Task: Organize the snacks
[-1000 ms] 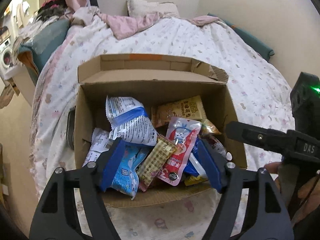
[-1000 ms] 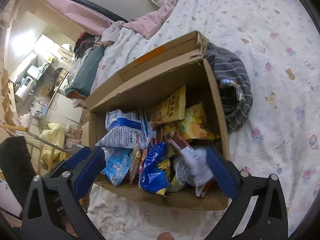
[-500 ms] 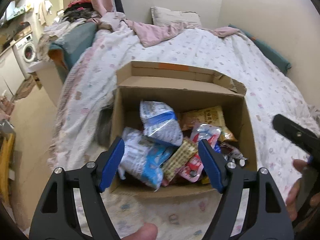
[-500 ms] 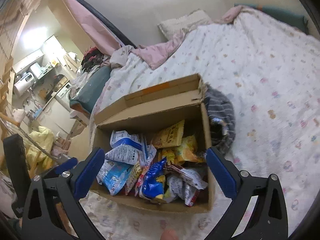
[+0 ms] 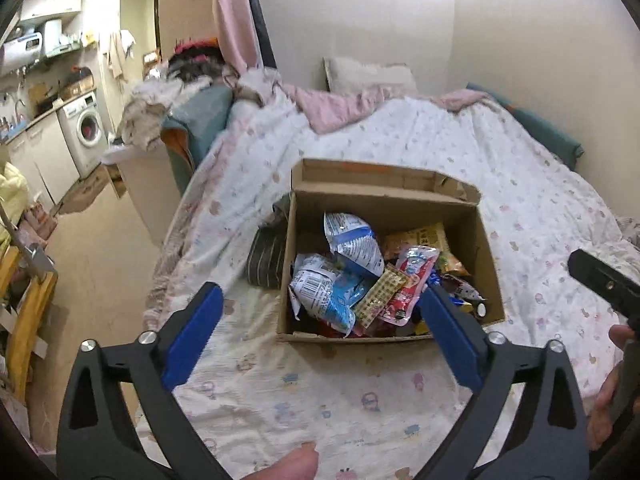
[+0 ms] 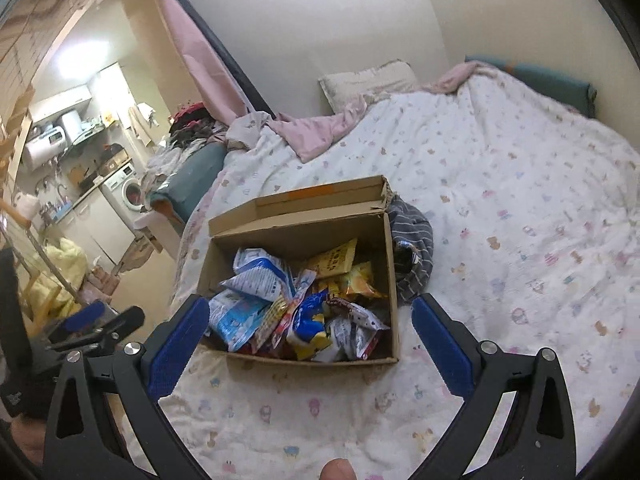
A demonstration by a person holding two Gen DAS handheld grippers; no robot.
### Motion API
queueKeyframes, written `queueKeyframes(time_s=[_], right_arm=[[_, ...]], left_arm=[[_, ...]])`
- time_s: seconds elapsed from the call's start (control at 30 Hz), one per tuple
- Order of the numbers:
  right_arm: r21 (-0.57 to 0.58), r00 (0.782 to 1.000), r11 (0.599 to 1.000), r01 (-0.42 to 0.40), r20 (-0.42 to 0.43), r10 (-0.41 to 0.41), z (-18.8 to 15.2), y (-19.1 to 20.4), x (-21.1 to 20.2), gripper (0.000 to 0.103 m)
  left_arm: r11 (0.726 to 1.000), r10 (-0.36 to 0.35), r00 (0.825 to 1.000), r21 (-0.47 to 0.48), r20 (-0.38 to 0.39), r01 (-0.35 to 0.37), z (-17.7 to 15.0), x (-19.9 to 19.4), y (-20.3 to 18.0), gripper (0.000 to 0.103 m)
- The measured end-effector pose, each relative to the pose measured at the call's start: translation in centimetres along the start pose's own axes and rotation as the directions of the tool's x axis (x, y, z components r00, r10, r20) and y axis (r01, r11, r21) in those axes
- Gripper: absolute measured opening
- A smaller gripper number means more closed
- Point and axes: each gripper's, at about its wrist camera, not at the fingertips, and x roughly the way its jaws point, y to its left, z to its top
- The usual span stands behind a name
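both grippers pulled back, jaws wide, snack box (image 5: pixel 486 256) smaller

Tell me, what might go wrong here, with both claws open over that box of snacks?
The cardboard box sits on a soft quilt, so pushing down could tip it. The snack packets lie piled and overlapping, so the open left gripper or right gripper might drag out two, or crush one.
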Motion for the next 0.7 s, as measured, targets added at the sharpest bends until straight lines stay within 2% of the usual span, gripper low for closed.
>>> queueKeyframes(time_s=[0.13,0.27,0.47,0.7], right_arm=[[-0.049,0.999,0.998,0.033,0.006,-0.032,-1.3,1.2,-1.5,0.103],[-0.07,0.998,0.995,0.065,0.007,-0.065,-3.9,1.6,-2.1,0.103],[-0.095,0.996,0.992,0.084,-0.021,-0.086,-6.4,1.7,-1.6,0.103],[-0.129,0.991,0.983,0.129,-0.006,-0.131,-7.1,2.3,-0.2,0.103]], left_arm=[[1.0,0.001,1.0,-0.002,0.024,-0.001,-1.2,-2.1,0.5,0.103],[0.999,0.032,0.999,-0.012,0.035,-0.032,-3.1,-3.1,1.1,0.103],[1.0,-0.002,1.0,-0.031,-0.016,0.001,-5.9,-2.4,1.3,0.103],[0.999,-0.002,0.999,-0.044,-0.048,0.0,-6.8,-0.9,1.0,0.103]])
